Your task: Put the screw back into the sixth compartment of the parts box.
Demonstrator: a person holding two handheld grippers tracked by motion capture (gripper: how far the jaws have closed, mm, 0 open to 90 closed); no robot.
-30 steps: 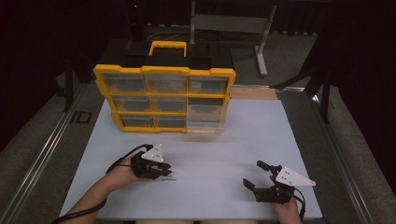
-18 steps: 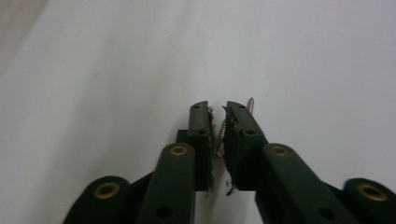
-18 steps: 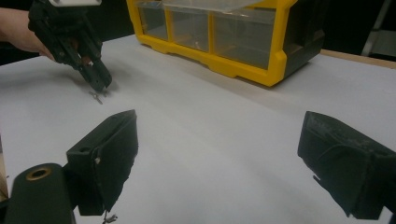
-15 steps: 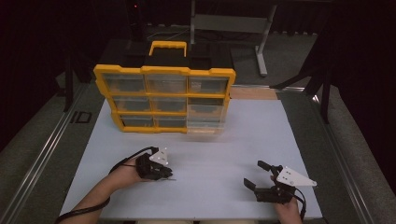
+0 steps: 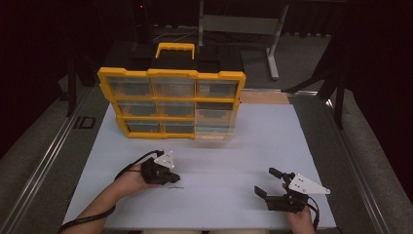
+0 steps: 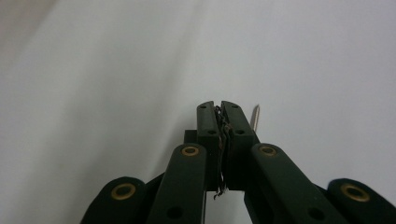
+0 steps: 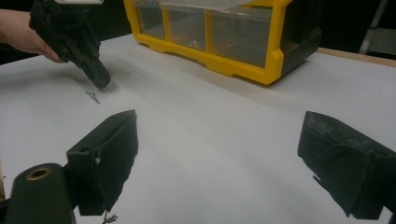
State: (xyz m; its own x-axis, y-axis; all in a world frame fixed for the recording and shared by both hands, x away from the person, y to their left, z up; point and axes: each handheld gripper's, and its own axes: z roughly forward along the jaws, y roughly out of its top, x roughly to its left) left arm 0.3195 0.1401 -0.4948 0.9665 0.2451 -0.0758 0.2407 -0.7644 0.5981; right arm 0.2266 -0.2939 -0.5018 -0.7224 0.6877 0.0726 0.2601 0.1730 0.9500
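At the left of the white table (image 5: pixel 209 161), the left gripper (image 5: pixel 171 178) pointed down toward the surface, its jaws pressed together with nothing clamped between them; in the left gripper view only frayed padding showed along the seam where they met. A small metal pin (image 5: pixel 176 186) lay flat on the table just beside the jaw tips, on the side nearer the person in the high view. In the left gripper view the pin (image 6: pixel 254 117) showed as a thin sliver just to the right of the closed tips, close by but not gripped. The right gripper view showed it (image 7: pixel 93 96) lying apart from the tips, near them.

Behind, at the far middle of the table, stood a yellow parts box (image 5: pixel 170 105) with clear drawers and a carrying handle on top. No lettering on it could be read.

At the right, the right gripper (image 5: pixel 265 184) rested low near the table's front edge, its jaws spread wide and holding nothing, well apart from the pin.
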